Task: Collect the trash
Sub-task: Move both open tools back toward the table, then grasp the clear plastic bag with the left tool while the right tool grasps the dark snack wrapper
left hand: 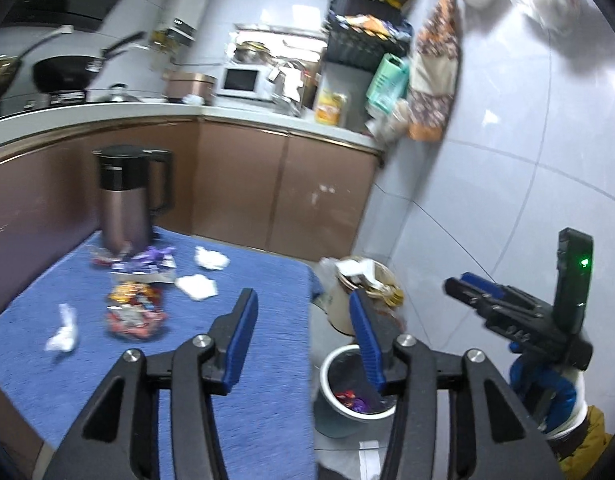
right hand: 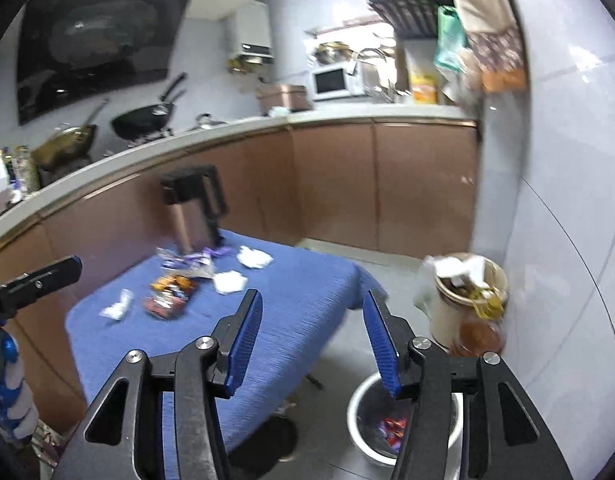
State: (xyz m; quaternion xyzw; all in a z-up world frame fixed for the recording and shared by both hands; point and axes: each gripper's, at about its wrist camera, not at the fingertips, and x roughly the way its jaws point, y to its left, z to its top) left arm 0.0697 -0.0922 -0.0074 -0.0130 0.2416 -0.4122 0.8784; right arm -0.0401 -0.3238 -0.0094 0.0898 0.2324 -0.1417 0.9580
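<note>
A blue-covered table (left hand: 247, 360) (right hand: 299, 304) carries trash: crumpled white tissues (left hand: 62, 330) (left hand: 210, 258) (left hand: 196, 286), a purple wrapper (left hand: 147, 265) and an orange-red snack wrapper (left hand: 133, 312) (right hand: 169, 292). A white bin (left hand: 357, 390) (right hand: 403, 428) stands on the floor by the table's right edge, with wrappers inside. My left gripper (left hand: 303, 320) is open and empty, over the table edge and bin. My right gripper (right hand: 313, 320) is open and empty, above the table corner and bin; it also shows in the left wrist view (left hand: 471, 288).
A copper-and-black kettle (left hand: 125, 196) (right hand: 195, 208) stands at the table's far end. A full beige bucket of waste (left hand: 361, 292) (right hand: 465, 296) sits by the tiled wall. Brown cabinets and a counter with pans, microwave and shelves lie behind.
</note>
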